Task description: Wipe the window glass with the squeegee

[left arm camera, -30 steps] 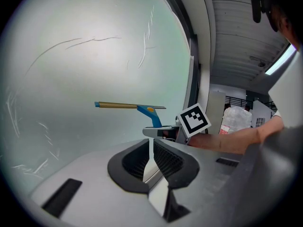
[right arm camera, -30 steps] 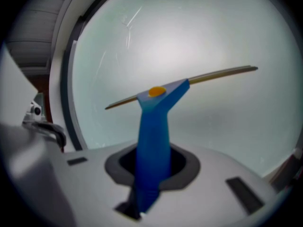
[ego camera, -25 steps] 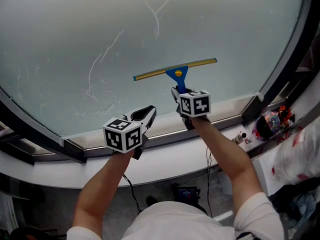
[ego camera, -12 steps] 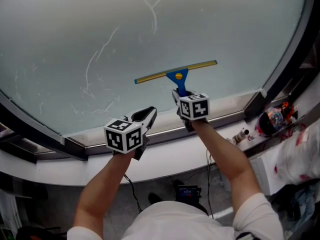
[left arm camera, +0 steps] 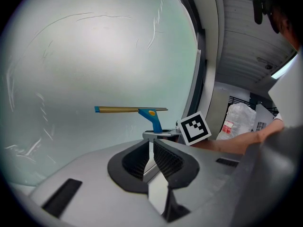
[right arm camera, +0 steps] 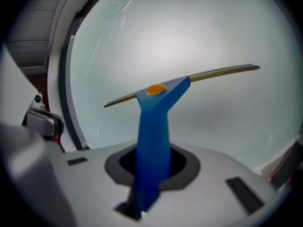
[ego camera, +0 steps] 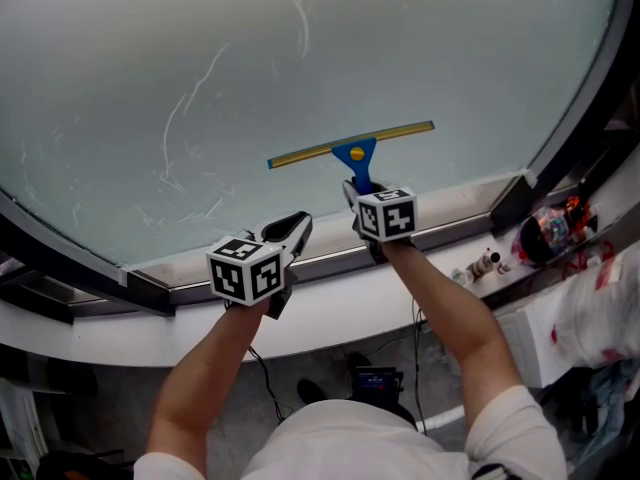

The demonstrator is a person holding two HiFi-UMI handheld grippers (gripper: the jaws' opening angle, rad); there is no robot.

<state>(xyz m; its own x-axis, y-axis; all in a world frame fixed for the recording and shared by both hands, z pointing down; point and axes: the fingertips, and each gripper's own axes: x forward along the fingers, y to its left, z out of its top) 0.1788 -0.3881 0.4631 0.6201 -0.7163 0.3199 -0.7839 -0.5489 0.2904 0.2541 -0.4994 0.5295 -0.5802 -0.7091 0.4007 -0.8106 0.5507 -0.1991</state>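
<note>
A small pale plastic bottle (ego camera: 484, 264) lay on the white window ledge (ego camera: 330, 318) at the right, near a dark rounded bundle of red and multicoloured items (ego camera: 545, 233). A crumpled white plastic bag with red print (ego camera: 600, 308) sat below them. A small black device (ego camera: 375, 381) rested on the grey floor (ego camera: 300, 373).

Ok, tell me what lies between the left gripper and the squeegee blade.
In the head view, only the lower window frame and bare glass separate the left gripper from the squeegee blade. The right gripper, beside it, holds the blue handle.
</note>
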